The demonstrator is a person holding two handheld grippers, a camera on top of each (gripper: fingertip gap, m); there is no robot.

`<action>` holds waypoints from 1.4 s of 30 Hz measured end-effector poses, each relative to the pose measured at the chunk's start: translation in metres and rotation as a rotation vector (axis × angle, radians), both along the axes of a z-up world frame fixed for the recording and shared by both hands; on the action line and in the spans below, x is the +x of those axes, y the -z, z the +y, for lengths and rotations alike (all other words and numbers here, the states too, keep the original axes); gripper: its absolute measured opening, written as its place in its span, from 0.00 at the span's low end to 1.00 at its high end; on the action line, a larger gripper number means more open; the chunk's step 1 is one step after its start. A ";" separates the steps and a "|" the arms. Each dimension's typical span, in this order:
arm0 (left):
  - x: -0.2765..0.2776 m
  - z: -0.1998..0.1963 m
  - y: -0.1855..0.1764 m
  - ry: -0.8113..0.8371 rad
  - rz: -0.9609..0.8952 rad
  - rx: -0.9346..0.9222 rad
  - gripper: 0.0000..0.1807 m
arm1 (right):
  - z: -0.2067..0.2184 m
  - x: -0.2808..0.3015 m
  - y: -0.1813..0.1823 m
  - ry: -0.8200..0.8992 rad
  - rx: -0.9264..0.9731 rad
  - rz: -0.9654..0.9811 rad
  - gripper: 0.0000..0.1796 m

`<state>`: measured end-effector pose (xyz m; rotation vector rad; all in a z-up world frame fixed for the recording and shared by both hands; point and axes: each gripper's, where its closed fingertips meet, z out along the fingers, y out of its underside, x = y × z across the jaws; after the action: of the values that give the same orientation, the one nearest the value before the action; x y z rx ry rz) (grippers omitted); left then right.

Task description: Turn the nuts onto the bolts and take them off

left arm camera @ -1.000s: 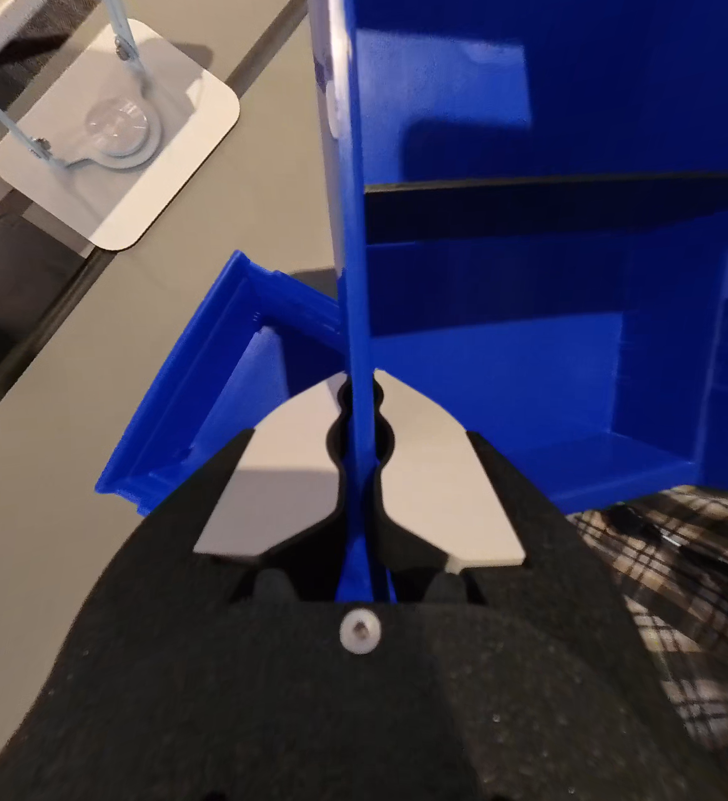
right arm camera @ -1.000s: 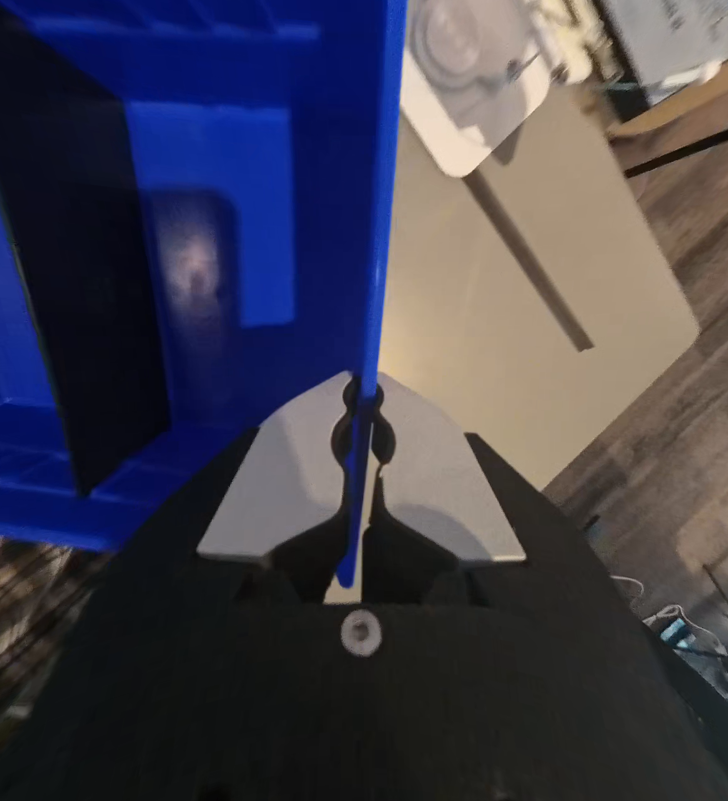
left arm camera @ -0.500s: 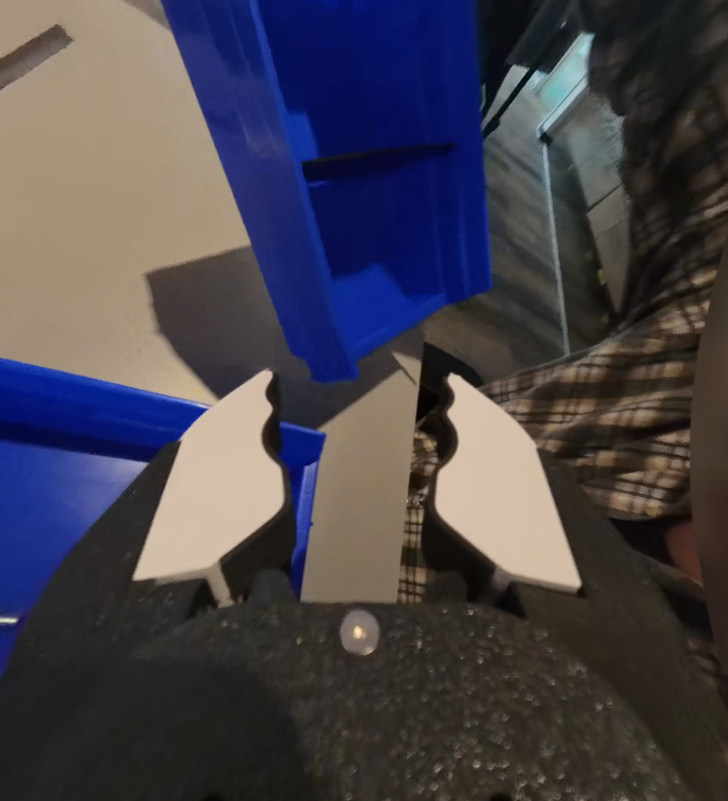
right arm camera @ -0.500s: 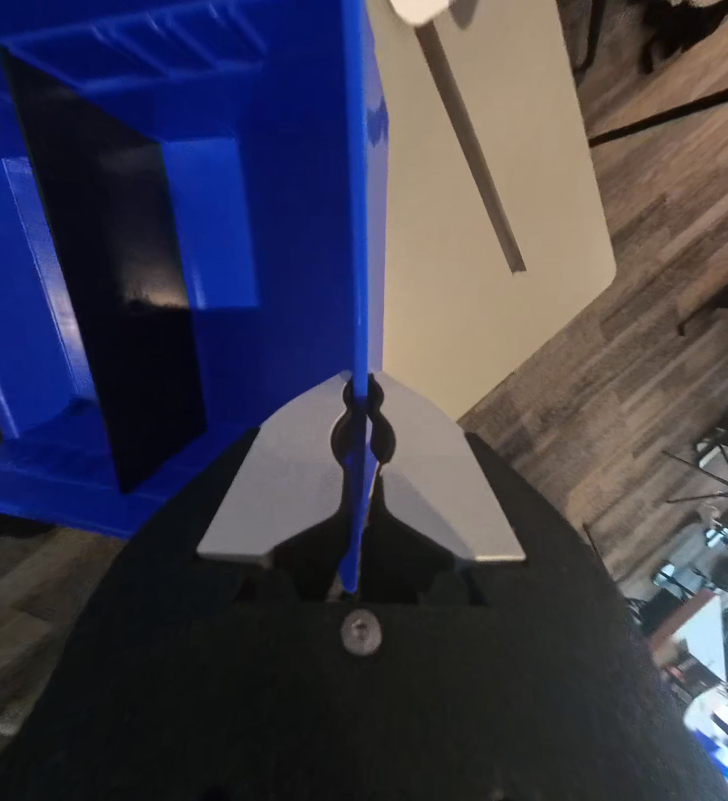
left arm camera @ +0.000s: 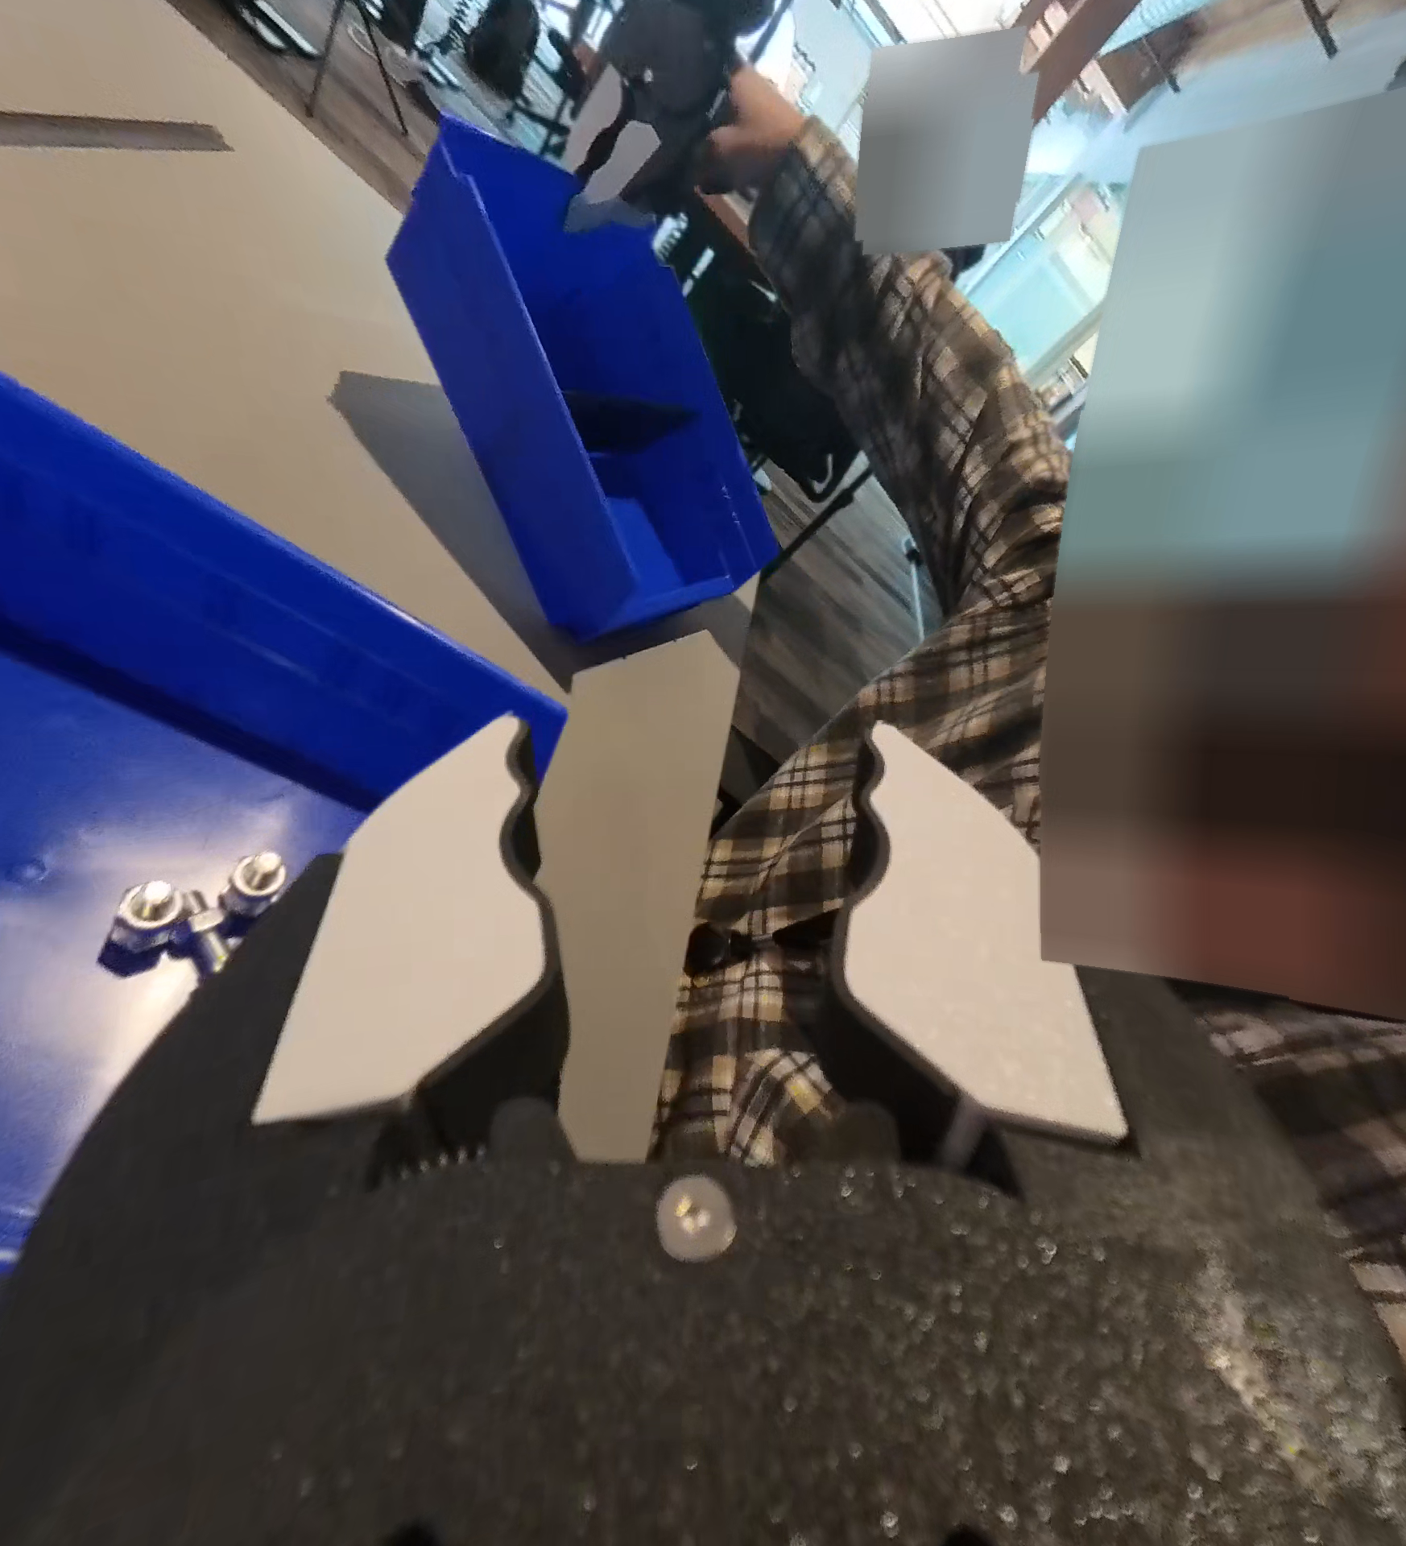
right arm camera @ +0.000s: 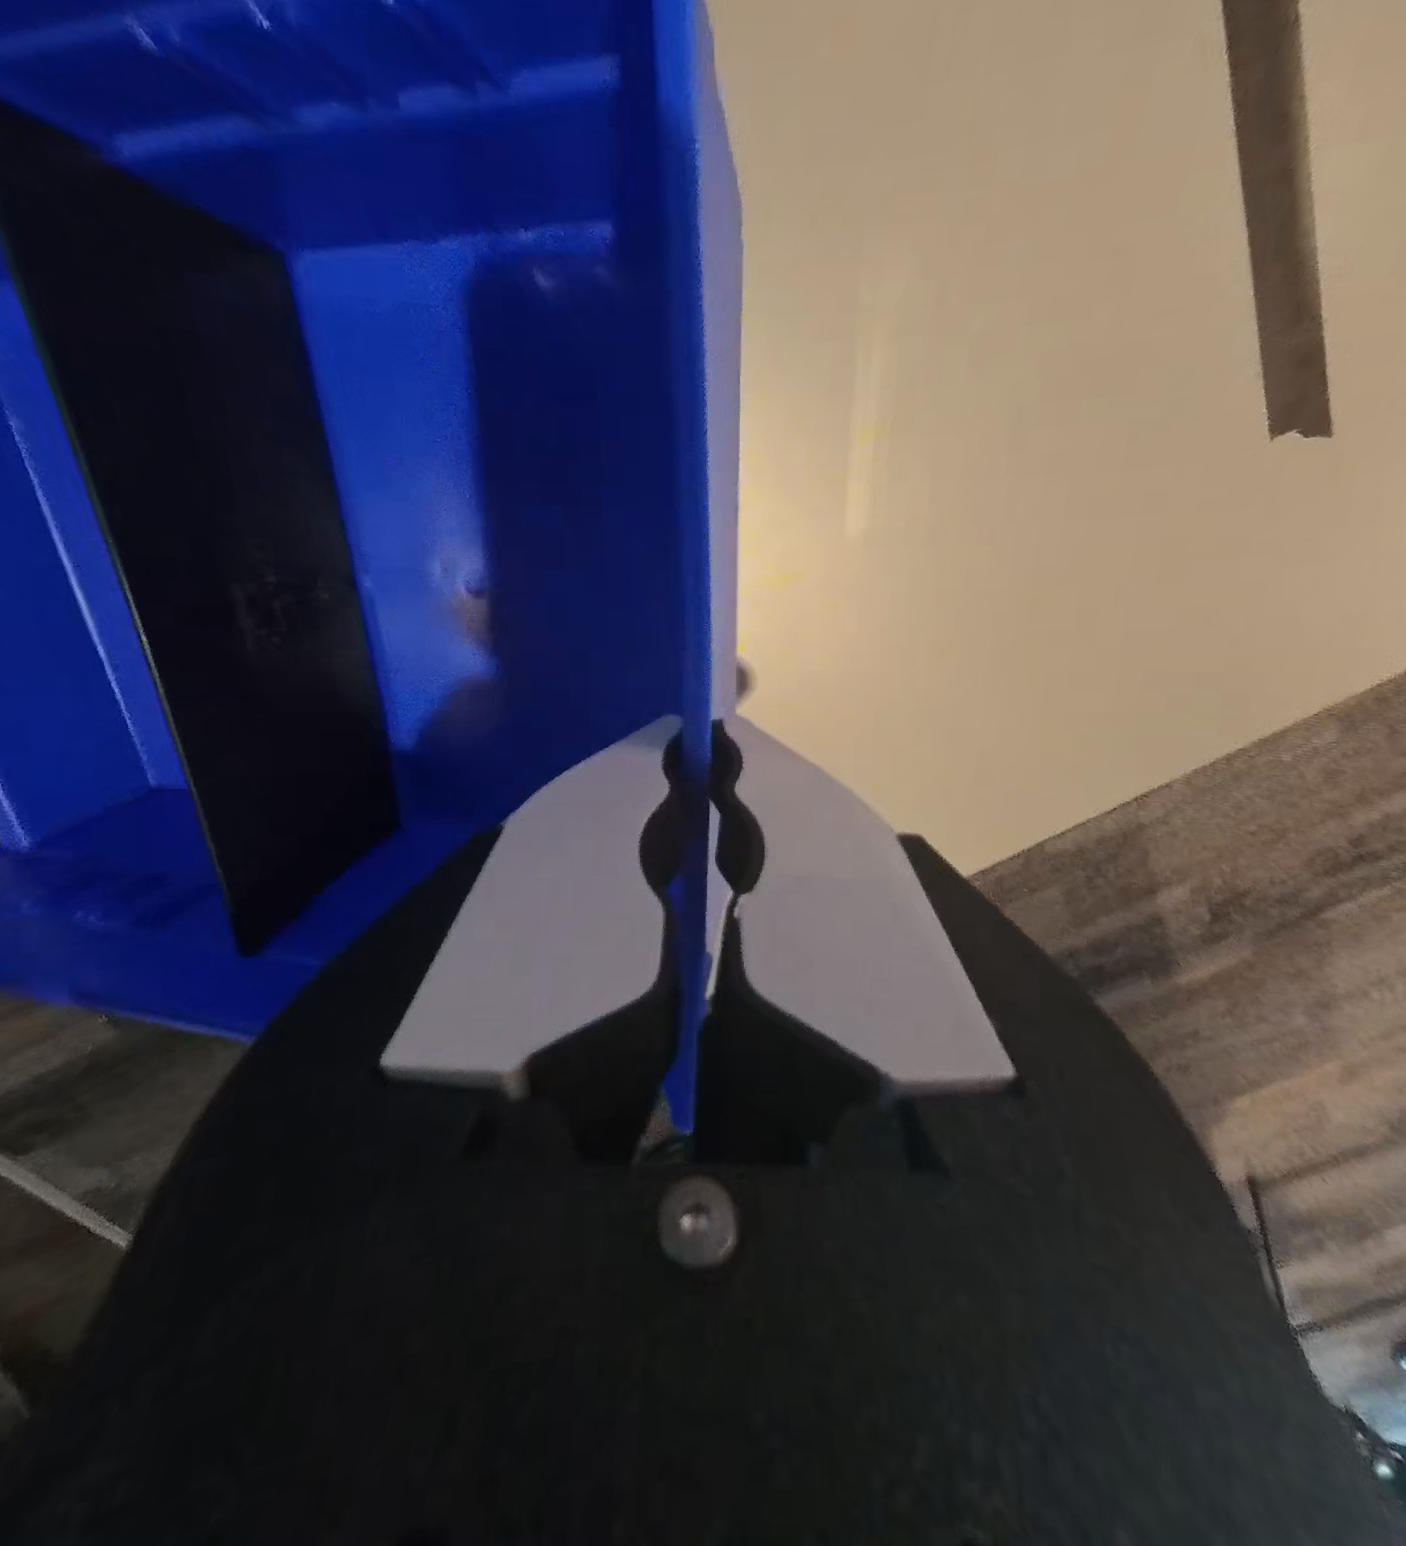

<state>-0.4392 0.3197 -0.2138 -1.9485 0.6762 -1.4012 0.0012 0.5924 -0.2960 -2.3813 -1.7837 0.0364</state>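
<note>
Right gripper (right arm camera: 695,753) pinches the small blue plastic bin's (right arm camera: 516,418) side wall; left gripper (left arm camera: 695,757) gapes wide, empty, silver bolts (left arm camera: 189,908) just left of it.

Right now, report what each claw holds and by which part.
Right claw: small bin, by its side wall. Left claw: open, nothing held.

Left wrist view: low over bench (left arm camera: 181,276), facing the divided blue bin (left arm camera: 599,401); right wrist view: against same bin (right arm camera: 432,418).

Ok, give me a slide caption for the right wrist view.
Right gripper, jaws clamped on the side wall of a blue bin, held above a beige table.
</note>
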 end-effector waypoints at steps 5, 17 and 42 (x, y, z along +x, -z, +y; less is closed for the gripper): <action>-0.007 0.005 0.010 -0.041 -0.026 -0.017 0.38 | 0.025 0.006 0.028 0.007 -0.059 0.046 0.01; -0.020 0.015 0.022 -0.104 -0.070 -0.012 0.38 | 0.042 0.008 0.082 0.029 -0.150 0.085 0.02; -0.063 -0.038 0.019 -0.032 -0.104 0.268 0.39 | -0.144 0.012 -0.053 1.097 0.364 0.472 0.70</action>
<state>-0.5025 0.2812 -0.2332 -1.6596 0.7395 -1.3092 0.0131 0.4481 -0.2430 -2.4379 -0.1536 0.1086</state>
